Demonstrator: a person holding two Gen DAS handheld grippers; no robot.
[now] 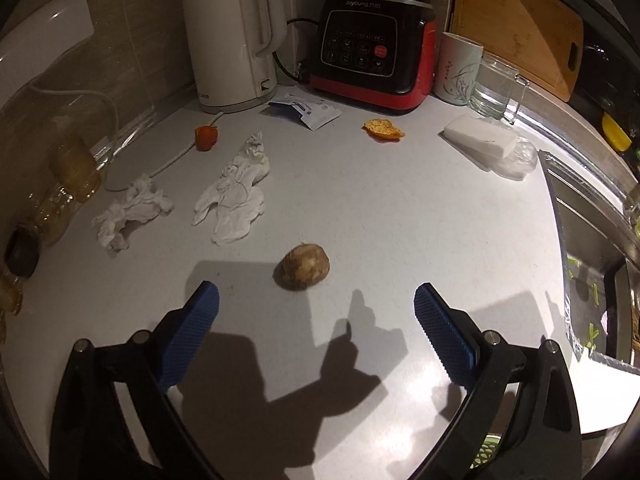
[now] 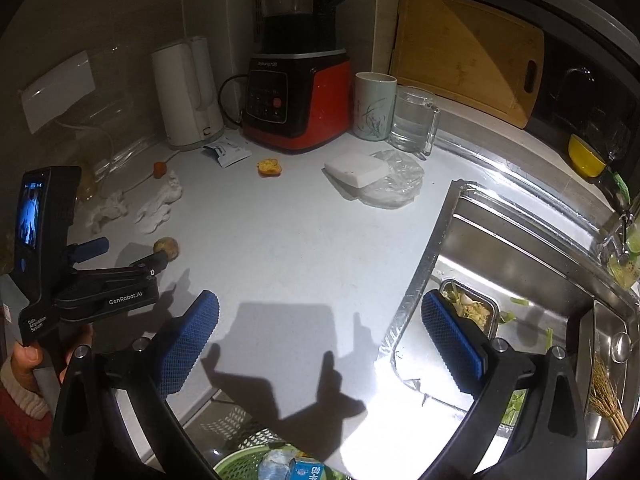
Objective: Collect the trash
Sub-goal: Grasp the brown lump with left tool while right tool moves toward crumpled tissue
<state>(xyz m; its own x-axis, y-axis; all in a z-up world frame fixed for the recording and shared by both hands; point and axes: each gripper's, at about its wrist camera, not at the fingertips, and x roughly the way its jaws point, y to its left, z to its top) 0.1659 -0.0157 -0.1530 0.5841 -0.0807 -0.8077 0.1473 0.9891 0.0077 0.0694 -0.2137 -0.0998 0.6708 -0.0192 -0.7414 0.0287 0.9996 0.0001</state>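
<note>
Partly done, judging by wrappers already in green slotted bin [image 2: 244,464]; left claw [image 1: 316,304] wide, empty, near brown round lump [image 1: 302,266] on pale bench [image 1: 380,208]; crumpled white tissues [image 1: 234,194], orange peel [image 1: 383,128] left; right claw [image 2: 320,316] released

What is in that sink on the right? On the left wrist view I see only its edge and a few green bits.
Observer: A metal tray of vegetable scraps sits in the sink.
Operator: And where does the trash go?
Observer: Into a green basket below the counter's edge; a carton with blue print already lies in it.
</note>
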